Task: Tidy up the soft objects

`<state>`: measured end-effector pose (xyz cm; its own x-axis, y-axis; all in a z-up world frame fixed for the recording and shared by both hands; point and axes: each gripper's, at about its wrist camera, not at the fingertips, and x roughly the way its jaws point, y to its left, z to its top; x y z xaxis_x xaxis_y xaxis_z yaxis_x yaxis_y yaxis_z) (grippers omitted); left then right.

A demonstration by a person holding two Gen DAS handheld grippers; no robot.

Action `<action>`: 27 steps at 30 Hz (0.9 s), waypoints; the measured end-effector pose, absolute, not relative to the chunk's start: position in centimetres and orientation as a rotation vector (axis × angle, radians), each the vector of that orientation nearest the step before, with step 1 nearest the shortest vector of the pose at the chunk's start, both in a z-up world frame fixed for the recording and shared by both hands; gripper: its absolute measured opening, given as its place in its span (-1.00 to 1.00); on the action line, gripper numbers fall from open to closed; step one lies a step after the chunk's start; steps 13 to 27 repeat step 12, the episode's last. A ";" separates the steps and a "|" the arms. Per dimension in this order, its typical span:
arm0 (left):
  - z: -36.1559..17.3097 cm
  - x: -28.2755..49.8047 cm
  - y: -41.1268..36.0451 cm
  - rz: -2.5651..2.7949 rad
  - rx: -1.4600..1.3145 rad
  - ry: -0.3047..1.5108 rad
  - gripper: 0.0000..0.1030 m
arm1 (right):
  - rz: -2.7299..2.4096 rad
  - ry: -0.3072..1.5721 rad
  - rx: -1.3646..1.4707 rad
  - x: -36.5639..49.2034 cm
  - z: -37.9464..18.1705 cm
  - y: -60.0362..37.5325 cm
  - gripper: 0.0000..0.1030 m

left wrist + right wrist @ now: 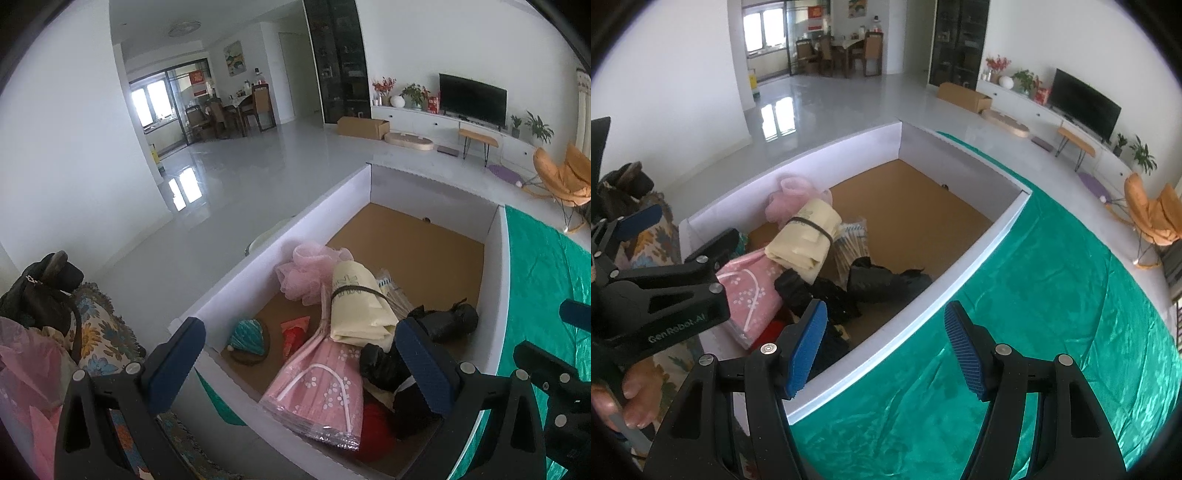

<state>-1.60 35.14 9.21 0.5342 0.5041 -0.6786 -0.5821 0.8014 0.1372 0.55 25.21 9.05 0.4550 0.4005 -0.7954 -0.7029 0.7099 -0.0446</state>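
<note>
both grippers hover with jaws spread and nothing between them: the left gripper [295, 354] over the near end of the white-walled cardboard box [280, 236], the right gripper [886, 347] over its rim and the green satin cloth [1052, 295] on the desk. the soft things lie heaped in the box: pink floral mask pack [317, 384], cream rolled fabric bundle [354, 302], pink mesh puff [310, 269], black crumpled bags [384, 365]. the risk, as i judge it, is that a jaw closing into the heap snags a neighbour or drags the slippery cloth.

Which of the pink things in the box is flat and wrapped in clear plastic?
The pink flower-print pack at the near end. The other pink thing, the mesh bath puff, is fluffy and unwrapped, lying by the left wall beyond the cream roll.
</note>
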 end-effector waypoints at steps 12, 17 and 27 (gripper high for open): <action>10.3 -2.2 35.0 0.574 -0.184 0.756 0.98 | 0.706 0.845 -0.378 0.3 9.9 25.2 0.35; 10.3 -2.2 35.0 0.574 -0.184 0.756 0.98 | 0.706 0.845 -0.378 0.3 9.9 25.2 0.35; 10.3 -2.2 35.0 0.574 -0.184 0.756 0.98 | 0.706 0.845 -0.378 0.3 9.9 25.2 0.35</action>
